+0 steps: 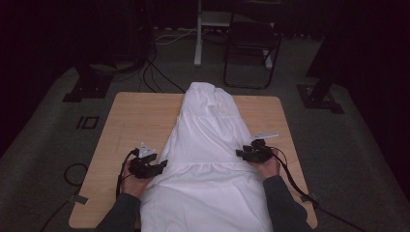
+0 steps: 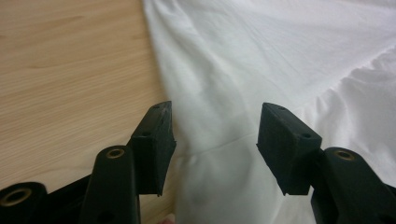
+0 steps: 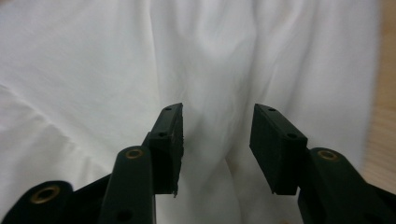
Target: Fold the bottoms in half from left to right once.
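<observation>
A white, soft cotton garment with a gathered seam across its width (image 1: 208,145) lies lengthwise down the middle of the light wooden table with rounded corners (image 1: 130,116), its far end reaching past the table's back edge and its near end running out of the high view at the bottom. The left gripper (image 1: 162,165) sits at the cloth's left border, the right gripper (image 1: 240,153) at its right border, both level with the gathered seam. Left gripper view: jaws released, standing apart, nothing pinched, cloth (image 2: 261,60) lying flat beyond them and bare wood (image 2: 70,70) to one side. Right gripper view: same, jaws parted over loose white folds (image 3: 140,56), no fabric between the pads. Judgement: a smoothing or folding step, with both edges let go; the next move probably calls for a fresh pinch on each side border, taken evenly so the cloth does not skew. Hard to make out: whether the garment is a skirt or a dress, and how many layers lie stacked. The room behind is dark.
</observation>
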A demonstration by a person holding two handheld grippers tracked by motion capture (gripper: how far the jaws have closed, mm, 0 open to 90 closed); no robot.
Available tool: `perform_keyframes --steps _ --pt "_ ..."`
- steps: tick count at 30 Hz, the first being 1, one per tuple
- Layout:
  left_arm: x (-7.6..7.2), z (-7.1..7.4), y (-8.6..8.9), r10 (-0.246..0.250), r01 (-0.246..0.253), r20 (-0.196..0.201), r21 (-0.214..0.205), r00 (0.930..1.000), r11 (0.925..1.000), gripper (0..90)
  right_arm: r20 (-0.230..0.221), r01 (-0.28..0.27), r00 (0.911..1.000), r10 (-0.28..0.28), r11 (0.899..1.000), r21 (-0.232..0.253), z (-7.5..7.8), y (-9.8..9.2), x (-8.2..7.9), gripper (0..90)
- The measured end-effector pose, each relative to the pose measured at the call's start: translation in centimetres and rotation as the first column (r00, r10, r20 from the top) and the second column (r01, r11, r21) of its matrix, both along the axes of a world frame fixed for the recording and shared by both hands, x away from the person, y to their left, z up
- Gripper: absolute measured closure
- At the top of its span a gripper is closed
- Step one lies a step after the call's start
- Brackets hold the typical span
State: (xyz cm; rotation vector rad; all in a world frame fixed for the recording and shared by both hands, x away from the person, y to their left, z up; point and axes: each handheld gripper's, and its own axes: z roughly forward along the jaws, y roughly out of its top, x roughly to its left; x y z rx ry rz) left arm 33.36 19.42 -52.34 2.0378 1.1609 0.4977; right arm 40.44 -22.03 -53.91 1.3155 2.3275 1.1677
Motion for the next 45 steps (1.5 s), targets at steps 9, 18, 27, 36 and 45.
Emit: perform_keyframes --steps 9,18,27,36,45 --pt "-0.1 0.5 -1.3 -0.04 0.04 0.017 -0.013 0.9991 0.9991 42.5 0.275 0.113 0.9566 -0.095 0.992 -0.05 4.8 -1.2 -3.1 89.7" --pt "2.0 1.8 -2.3 -0.001 0.003 0.045 -0.031 0.999 0.9995 40.7 0.17 0.212 0.9656 -0.197 0.974 -0.081 1.7 -4.2 -1.4 89.0" --pt "6.0 -2.4 -5.6 0.03 -0.022 -0.055 0.141 0.9981 0.9898 58.9 0.089 0.19 0.9795 -0.181 0.975 -0.111 -2.4 -3.7 -0.3 86.1" --pt "2.5 -3.2 -4.2 0.054 -0.054 -0.003 0.08 0.9985 0.9953 74.5 0.084 0.187 0.9799 -0.181 0.979 -0.082 -2.7 -3.3 -3.6 87.6" --pt "-4.0 -3.6 -2.5 0.003 -0.002 -0.003 0.063 1.0 0.998 74.1 0.047 0.099 0.9943 -0.096 0.992 -0.072 -2.7 -3.4 -9.0 87.6"
